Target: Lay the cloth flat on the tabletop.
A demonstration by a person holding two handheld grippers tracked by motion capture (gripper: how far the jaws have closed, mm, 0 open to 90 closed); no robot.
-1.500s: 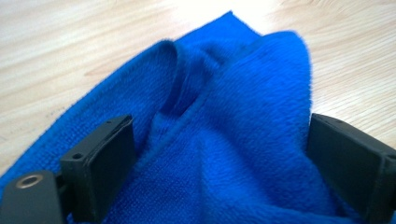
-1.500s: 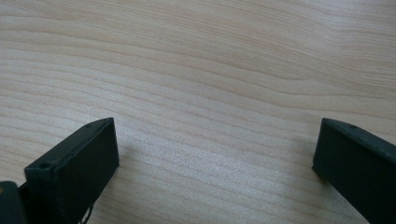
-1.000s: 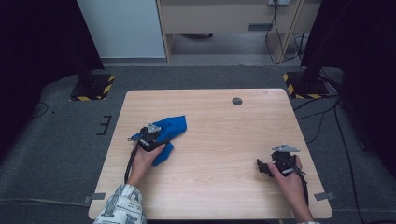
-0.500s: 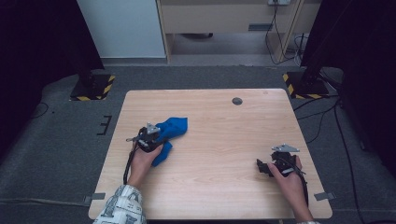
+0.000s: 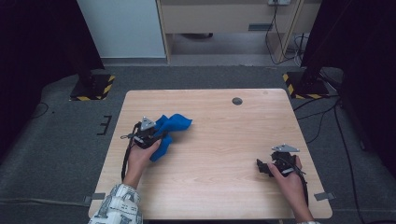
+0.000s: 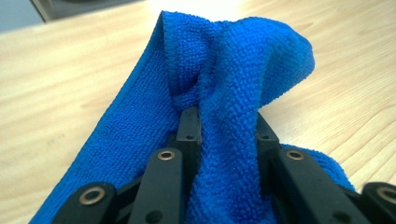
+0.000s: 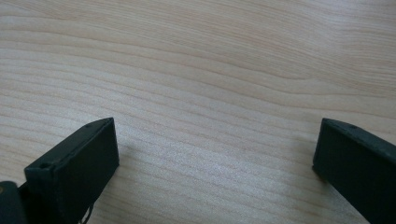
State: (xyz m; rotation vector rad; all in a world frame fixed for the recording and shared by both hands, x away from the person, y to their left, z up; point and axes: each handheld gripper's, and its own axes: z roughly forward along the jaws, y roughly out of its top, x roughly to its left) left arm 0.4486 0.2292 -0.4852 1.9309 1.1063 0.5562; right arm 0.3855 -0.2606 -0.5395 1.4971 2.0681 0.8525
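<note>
A blue cloth [image 5: 173, 125] lies bunched on the left half of the wooden table [image 5: 224, 144]. My left gripper [image 5: 160, 136] has just been closing, and its jaws now pinch a fold of the cloth. In the left gripper view the blue cloth [image 6: 233, 84] rises in a ridge between the pads of my left gripper [image 6: 227, 122], part of it raised off the wood. Near the table's front right, my right gripper [image 5: 261, 167] rests open. Bare wood shows between the wide-set jaws of my right gripper [image 7: 215, 140].
A small dark round disc [image 5: 237, 101] sits in the tabletop near the far edge. Dark stands with yellow-black striped bases [image 5: 91, 87] flank the table on the grey floor. Cables [image 5: 327, 116] trail at the right.
My left gripper has risen slightly and drawn the cloth up into a tighter bunch. The right gripper has stayed where it was.
</note>
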